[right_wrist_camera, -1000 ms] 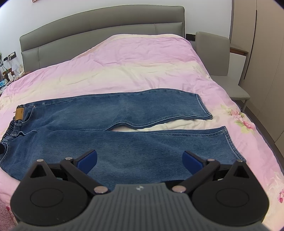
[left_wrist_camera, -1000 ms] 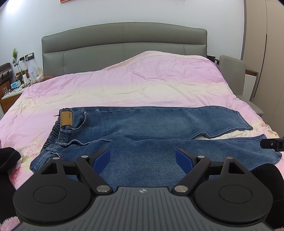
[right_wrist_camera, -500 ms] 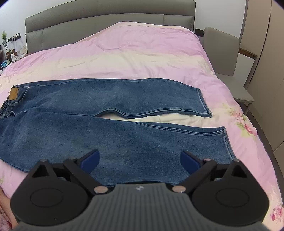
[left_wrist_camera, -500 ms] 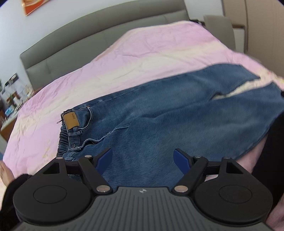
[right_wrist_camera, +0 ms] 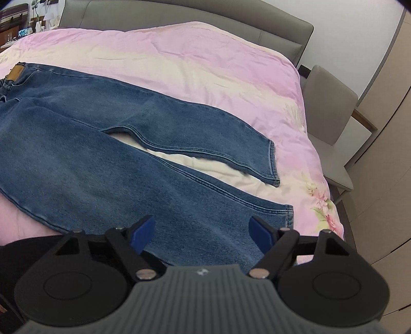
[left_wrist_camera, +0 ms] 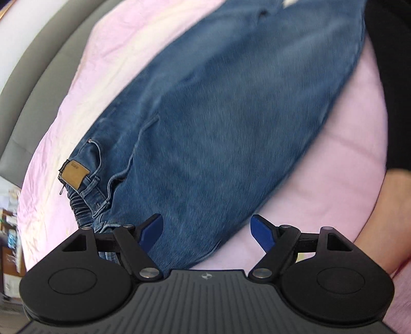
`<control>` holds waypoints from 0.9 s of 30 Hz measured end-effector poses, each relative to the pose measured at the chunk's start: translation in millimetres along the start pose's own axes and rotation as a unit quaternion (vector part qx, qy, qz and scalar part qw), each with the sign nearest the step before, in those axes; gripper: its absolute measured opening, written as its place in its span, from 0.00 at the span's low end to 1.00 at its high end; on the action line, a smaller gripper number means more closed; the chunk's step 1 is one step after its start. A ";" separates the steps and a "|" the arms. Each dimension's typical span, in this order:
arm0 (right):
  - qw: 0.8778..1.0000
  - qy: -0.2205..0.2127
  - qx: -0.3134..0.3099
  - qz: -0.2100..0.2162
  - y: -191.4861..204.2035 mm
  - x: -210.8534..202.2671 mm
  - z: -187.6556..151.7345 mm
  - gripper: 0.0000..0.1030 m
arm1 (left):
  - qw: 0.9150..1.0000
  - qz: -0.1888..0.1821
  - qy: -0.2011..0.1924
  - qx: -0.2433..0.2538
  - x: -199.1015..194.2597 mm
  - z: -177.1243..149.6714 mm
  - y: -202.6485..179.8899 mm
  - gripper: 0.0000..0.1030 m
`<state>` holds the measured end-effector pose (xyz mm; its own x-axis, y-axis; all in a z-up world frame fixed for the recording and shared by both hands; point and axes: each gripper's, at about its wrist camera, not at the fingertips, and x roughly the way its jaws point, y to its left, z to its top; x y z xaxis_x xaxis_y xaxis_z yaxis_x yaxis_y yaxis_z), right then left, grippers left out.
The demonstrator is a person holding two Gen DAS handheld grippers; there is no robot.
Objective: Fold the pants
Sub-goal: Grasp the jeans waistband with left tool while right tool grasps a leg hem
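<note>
Blue denim pants lie flat across the pink bedspread, tan waistband patch toward the grey headboard side. We hold our left gripper over the pants' hip edge, jaws apart. Our right gripper hovers above the near leg's hem, jaws closing, nothing pinched.

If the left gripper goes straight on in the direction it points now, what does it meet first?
Most likely the jeans: between the open fingers of the left gripper lies the denim near the waist, at its near edge on the pink duvet. Depth is unclear and the view is blurred.
</note>
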<state>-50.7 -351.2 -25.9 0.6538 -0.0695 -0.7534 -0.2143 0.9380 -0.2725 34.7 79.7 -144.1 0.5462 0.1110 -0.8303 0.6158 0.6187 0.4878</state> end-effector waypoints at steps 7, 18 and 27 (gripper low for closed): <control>0.999 0.032 -0.037 0.015 -19.7 24.3 -17.8 0.69 | 0.991 0.067 0.072 0.088 39.3 -25.1 -4.5 0.88; 0.979 0.090 -0.177 0.041 -39.1 55.2 -65.9 0.70 | 0.983 0.138 0.095 0.074 62.9 -28.0 -6.1 0.67; 0.983 0.061 -0.173 0.000 -31.3 62.9 -84.3 0.32 | 0.984 0.160 0.050 -0.062 32.1 -15.2 14.5 0.40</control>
<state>-64.0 -413.5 -115.2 0.5675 -0.1299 -0.8131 -0.4615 0.7676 -0.4447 52.5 104.1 -167.8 0.6389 0.3867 -0.6650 0.3443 0.6293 0.6967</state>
